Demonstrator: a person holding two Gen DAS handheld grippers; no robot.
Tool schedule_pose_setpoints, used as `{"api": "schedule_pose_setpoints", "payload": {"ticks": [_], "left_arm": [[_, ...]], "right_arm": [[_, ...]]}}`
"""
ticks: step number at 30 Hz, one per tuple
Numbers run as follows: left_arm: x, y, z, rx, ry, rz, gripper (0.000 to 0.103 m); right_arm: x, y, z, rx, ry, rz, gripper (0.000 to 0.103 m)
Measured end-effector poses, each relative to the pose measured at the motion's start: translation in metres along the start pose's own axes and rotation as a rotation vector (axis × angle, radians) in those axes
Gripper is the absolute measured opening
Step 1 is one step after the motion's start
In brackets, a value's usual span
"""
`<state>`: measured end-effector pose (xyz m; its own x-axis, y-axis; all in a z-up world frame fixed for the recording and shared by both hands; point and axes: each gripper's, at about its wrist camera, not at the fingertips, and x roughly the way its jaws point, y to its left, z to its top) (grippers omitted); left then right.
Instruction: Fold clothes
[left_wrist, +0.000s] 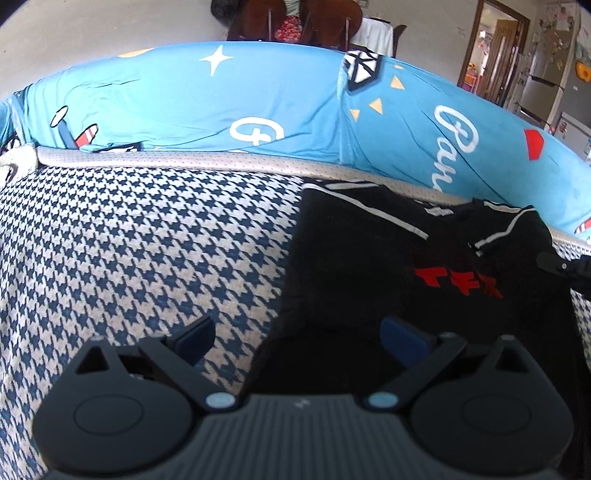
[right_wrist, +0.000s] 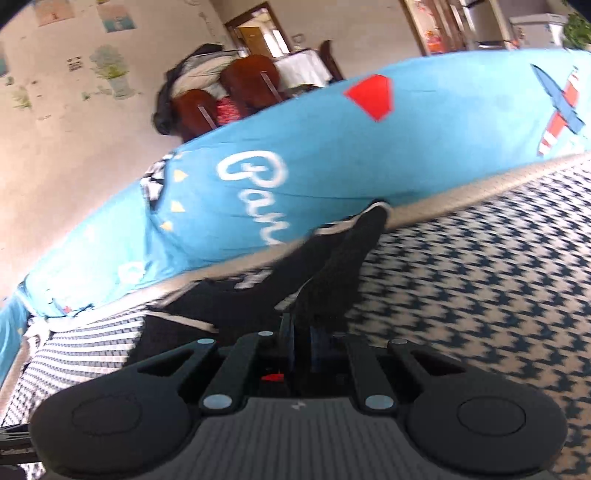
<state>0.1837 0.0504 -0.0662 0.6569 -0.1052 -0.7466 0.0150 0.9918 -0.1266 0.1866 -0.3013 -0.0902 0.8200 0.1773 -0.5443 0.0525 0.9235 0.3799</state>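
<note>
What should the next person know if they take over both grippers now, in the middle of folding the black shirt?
Left gripper: open, holding nothing, above the near edge of the black shirt.
Right gripper: shut on a fold of the black shirt, lifting it.
The shirt lies on the houndstooth cover, near the blue cushion.
Done: one side gripped. Left: finish the fold and flatten; it looks only partly folded.

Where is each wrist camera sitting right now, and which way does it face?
Left wrist: on the left tool, angled down at the black shirt on the houndstooth cover; its fingers stand open.
Right wrist: on the right tool, tilted, shut on a fold of the black shirt.
Shared: shirt, houndstooth cover, blue printed sheet.
</note>
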Motion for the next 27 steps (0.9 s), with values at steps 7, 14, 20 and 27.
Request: {"api": "schedule_pose_setpoints", "payload": {"ticks": [7, 14, 20, 27], "left_arm": [[-0.004, 0.028, 0.004, -0.072, -0.013, 0.041, 0.101], [-0.002, 0.06, 0.0, -0.131, -0.016, 0.101, 0.101], [-0.002, 0.074, -0.002, -0.163, -0.008, 0.112, 0.101], [-0.004, 0.071, -0.001, -0.161, -0.017, 0.107, 0.101]], "right_arm": [[0.016, 0.068, -0.002, -0.074, 0.027, 0.171, 0.01], [0.055, 0.139, -0.034, -0.201, 0.121, 0.302, 0.01], [0.087, 0.155, -0.062, -0.242, 0.187, 0.296, 0.01], [0.083, 0.156, -0.056, -0.229, 0.164, 0.322, 0.01]]}}
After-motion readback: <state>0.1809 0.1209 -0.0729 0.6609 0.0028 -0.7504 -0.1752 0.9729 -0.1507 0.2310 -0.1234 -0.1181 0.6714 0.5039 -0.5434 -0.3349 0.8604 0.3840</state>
